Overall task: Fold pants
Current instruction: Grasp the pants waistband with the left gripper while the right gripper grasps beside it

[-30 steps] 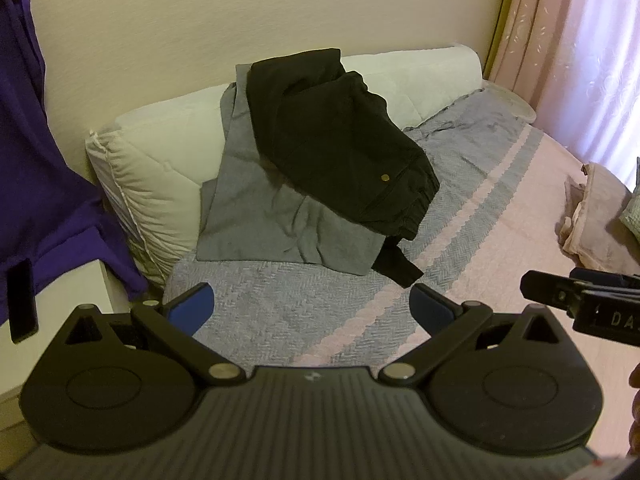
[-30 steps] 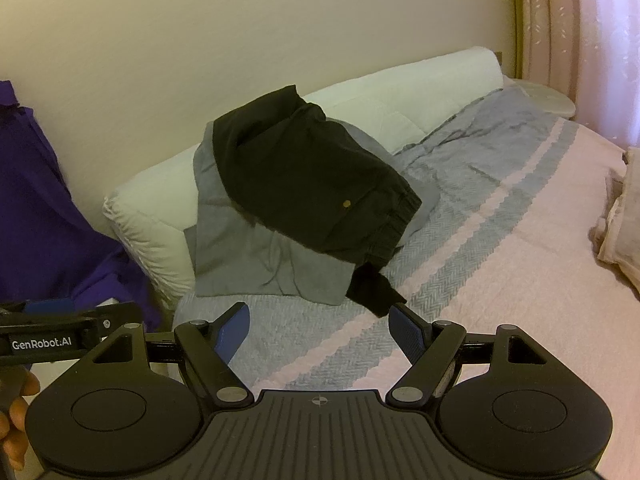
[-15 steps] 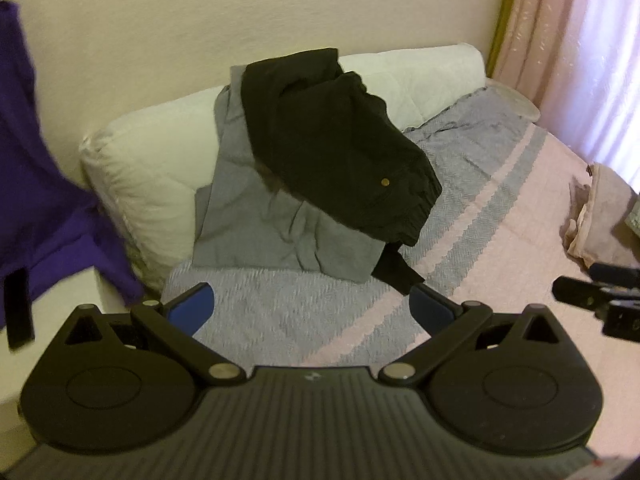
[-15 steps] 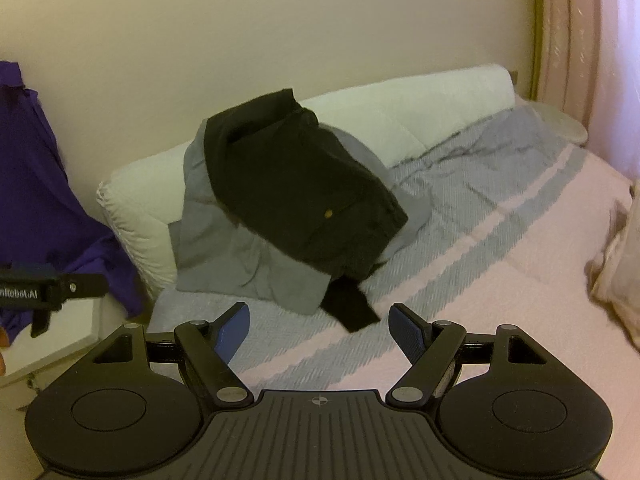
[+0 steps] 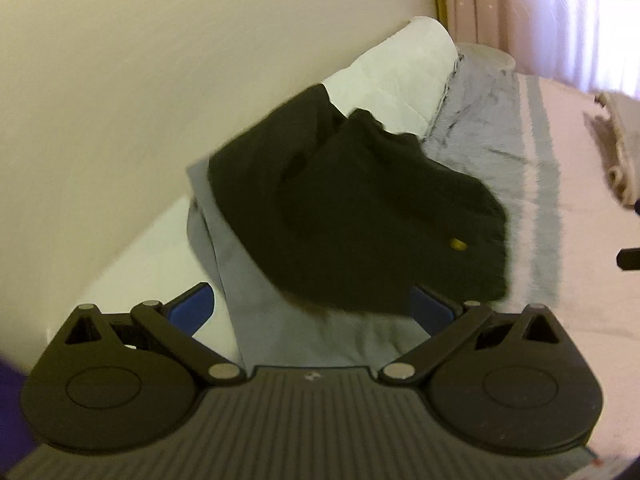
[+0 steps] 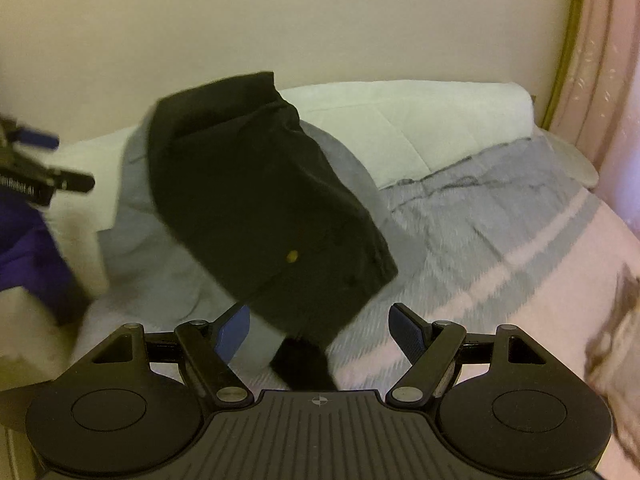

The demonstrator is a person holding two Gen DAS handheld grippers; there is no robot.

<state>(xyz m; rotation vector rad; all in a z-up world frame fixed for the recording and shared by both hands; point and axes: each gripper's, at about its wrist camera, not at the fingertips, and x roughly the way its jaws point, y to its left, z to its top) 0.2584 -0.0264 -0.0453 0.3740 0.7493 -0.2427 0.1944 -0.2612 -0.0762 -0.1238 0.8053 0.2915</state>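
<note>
Black pants (image 6: 256,208) atop grey garment (image 5: 280,320), between spread right gripper (image 6: 320,326) fingers.

White pillow (image 6: 420,128), striped bedspread (image 6: 500,240) (pink curtain (image 5: 540,12))

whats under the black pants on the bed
The black pants lie on a grey garment, which rests against the white pillow and the striped bedspread. How far the grey garment runs beneath them is covered.

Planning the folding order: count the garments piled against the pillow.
2: black pants on top, a grey garment beneath them, leaning on the white pillow. More may be hidden underneath.
</note>
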